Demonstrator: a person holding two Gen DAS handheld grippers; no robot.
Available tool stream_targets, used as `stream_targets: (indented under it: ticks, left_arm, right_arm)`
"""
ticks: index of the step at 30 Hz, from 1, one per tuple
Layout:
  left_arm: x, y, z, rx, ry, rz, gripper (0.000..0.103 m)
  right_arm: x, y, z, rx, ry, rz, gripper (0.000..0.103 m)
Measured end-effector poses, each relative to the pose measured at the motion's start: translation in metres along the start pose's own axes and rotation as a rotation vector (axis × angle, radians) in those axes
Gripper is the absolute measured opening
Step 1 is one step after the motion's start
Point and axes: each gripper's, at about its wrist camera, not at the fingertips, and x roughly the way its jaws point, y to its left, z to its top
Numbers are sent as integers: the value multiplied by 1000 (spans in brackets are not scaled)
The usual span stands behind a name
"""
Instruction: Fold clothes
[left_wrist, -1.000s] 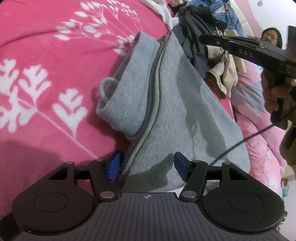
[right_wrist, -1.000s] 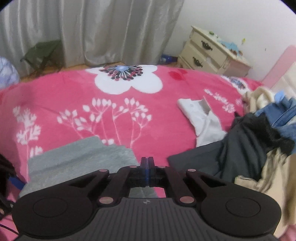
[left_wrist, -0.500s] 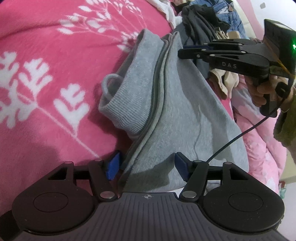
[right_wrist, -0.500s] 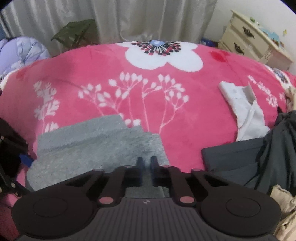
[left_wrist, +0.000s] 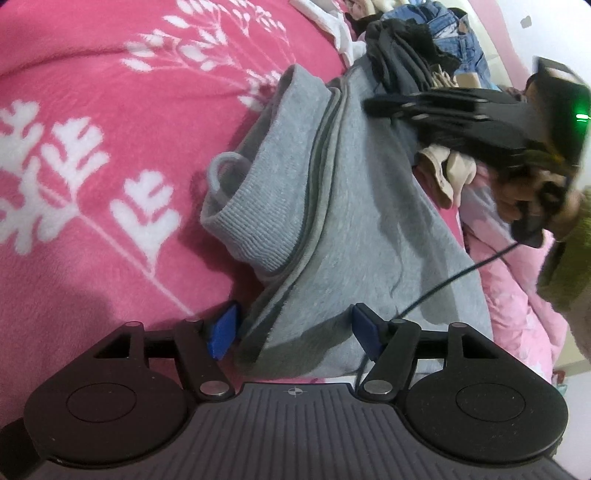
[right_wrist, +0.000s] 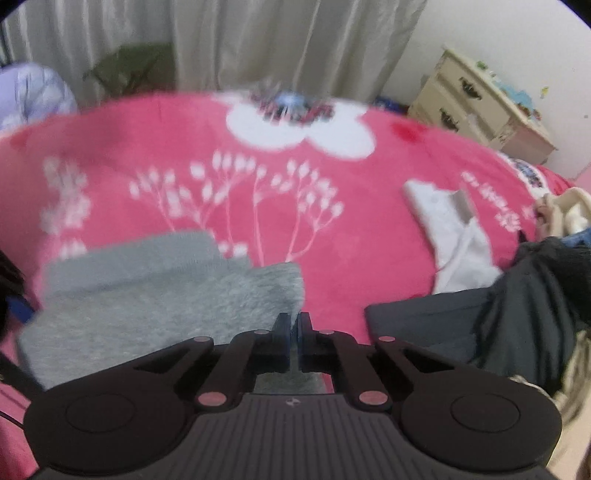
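A grey knit garment (left_wrist: 369, 229) lies folded on the pink flowered blanket (left_wrist: 92, 110), its ribbed hem and a hanging loop facing left. My left gripper (left_wrist: 293, 332) straddles the garment's near edge. Its jaws are opening, the bunched cloth sits between the blue pads, and the left pad stands just clear of it. In the right wrist view the grey garment (right_wrist: 147, 295) fills the lower left, and my right gripper (right_wrist: 294, 332) is shut on its far right corner. The left wrist view shows the right gripper (left_wrist: 369, 105) over that far edge, held by a hand (left_wrist: 524, 195).
A dark garment (right_wrist: 480, 325) and a white one (right_wrist: 450, 236) lie right of the grey one, beside a heap of mixed clothes (left_wrist: 424, 48). A cream dresser (right_wrist: 480, 110) and curtains stand beyond the bed. A black cable (left_wrist: 461, 273) trails across the grey cloth.
The right gripper came down onto the grey garment's far corner and closed on the cloth. The left gripper stayed put over the near edge.
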Motion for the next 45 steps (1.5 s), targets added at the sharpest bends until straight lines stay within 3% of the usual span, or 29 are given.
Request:
stream_targets:
  ticks: [2,4,6,8,11,17,19,21,22,24,30,40,43,45]
  left_arm:
    - [0,-1,0,-1,-2,1,66]
    - [0,-1,0,-3,-1,1,66]
    - [0,0,0,-2,3,0,66]
    - [-1,1,-1,4,4,-2,66]
    - [-4,2,-3,12,-5,14,61]
    - [0,-3,-4,33,-4,50,56]
    - [2,-4,-3,38,1,60,53]
    - [1,-4,-4,38,6,66,44]
    - [0,-5,-4,35,7,67,42]
    - [-3,-6,-5,27,4,64,28]
    - [-22,-21,-14,81,-62,68,16]
    - [-64,-13,-9,36,-210,10,13]
    - [-66,-2,-5,11,-218,28,13]
    - [-60,10,0,-4,-175,56,14]
  right_arm:
    - [9,0,-1,-12,18,-6,8]
    - [4,-12,-1,31,11,14,21]
    - [-1,-32,0,98,2,87,38]
    - [3,-51,2,166,9,204,49]
    - [23,-72,7,220,70,352,57]
    - [57,-89,19,213,189,549,56]
    - [60,-94,17,241,199,608,42]
    - [54,-92,13,236,173,621,23]
    - [51,-91,11,233,160,627,19]
    - [45,-89,8,230,133,637,11]
    - [8,-87,-2,268,11,595,8]
    - [-33,-91,24,305,-114,541,8]
    - [-26,-85,40,283,-120,544,8]
    - [-11,-78,49,261,-95,532,8]
